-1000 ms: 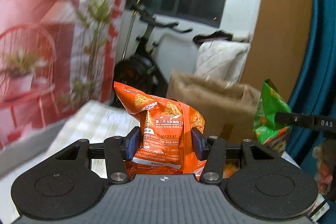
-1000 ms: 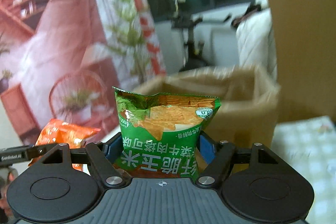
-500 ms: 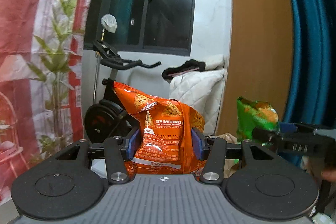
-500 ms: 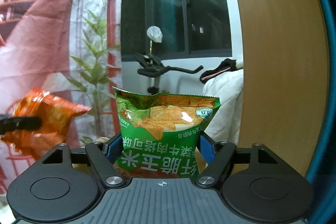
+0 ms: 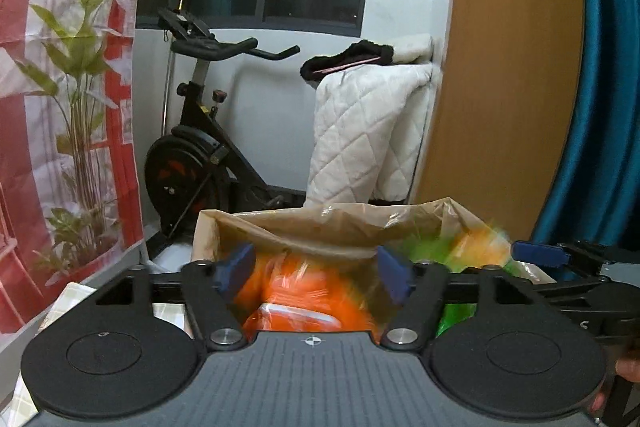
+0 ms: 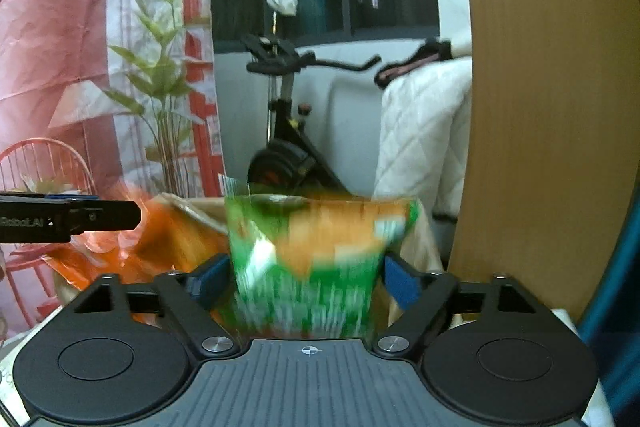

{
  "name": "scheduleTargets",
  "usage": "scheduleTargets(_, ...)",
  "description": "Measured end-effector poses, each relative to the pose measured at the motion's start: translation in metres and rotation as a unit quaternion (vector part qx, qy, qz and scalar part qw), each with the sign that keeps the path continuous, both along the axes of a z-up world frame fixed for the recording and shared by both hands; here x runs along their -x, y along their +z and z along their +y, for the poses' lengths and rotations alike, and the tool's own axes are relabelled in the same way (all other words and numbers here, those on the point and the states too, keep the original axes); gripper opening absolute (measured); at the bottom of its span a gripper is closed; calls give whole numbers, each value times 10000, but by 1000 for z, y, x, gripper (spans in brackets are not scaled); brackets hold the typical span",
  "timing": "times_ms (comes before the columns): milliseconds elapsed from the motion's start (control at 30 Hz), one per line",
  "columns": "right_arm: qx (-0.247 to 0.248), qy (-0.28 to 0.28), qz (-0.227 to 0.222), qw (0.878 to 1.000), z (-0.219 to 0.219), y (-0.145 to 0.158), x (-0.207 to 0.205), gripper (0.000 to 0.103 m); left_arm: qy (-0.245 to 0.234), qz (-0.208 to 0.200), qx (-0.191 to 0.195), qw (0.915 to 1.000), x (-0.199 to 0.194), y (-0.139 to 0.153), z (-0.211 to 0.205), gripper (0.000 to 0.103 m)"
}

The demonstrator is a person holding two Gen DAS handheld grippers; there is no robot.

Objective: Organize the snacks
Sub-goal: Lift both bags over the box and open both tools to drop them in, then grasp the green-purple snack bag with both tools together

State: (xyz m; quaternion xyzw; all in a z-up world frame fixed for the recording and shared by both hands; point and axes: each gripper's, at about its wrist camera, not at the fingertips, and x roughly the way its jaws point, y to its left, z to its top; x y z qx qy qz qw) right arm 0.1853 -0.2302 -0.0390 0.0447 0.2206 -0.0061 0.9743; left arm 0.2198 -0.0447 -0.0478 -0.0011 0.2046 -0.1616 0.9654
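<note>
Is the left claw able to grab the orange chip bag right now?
Probably yes. The left claw is open, and the blurred orange chip bag sits between its pads above the brown paper bag, with nothing in the way. It looks mid-drop, though.

Exercise bike (image 5: 200, 155), quilted blanket (image 5: 368, 131)

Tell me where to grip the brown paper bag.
Probably pinch the brown paper bag at its far rim, coming from above, one finger inside, one outside: the mouth stands open upward and the wall is thin. The orange snack bag crowds the near side.
</note>
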Motion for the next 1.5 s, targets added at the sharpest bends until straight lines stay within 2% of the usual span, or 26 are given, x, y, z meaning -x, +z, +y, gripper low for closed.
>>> scheduleTargets(267, -207, 82, -79, 9997, -15, 13, 46, 86, 63, -91, -89, 9999, 46, 14, 24, 74)
scheduleTargets(433, -321, 189, 5, 9993, -18, 11, 89, 86, 66, 91, 99, 9999, 81, 13, 41, 74)
scheduleTargets(700, -340, 197, 390, 9985, -14, -22, 153, 84, -199, 487, 256, 9983, 135, -19, 33, 74)
scheduleTargets(867, -361, 212, 831, 9957, -11, -46, 184, 77, -599, 886, 394, 9935, 152, -47, 18, 73)
scheduleTargets(1067, -208, 318, 1311, 9906, -8, -69, 218, 75, -1094, 1513, 541, 9809, 163, -87, -2, 73)
scheduleTargets(1267, -68, 620, 1712, 9833, -8, -79, 233, 70, -1599, 2115, 674, 9619, 175, -121, -21, 73)
scheduleTargets(1500, -210, 846, 1983, 9763, -7, -94, 235, 65, -1887, 2504, 674, 9472, 175, -146, -39, 73)
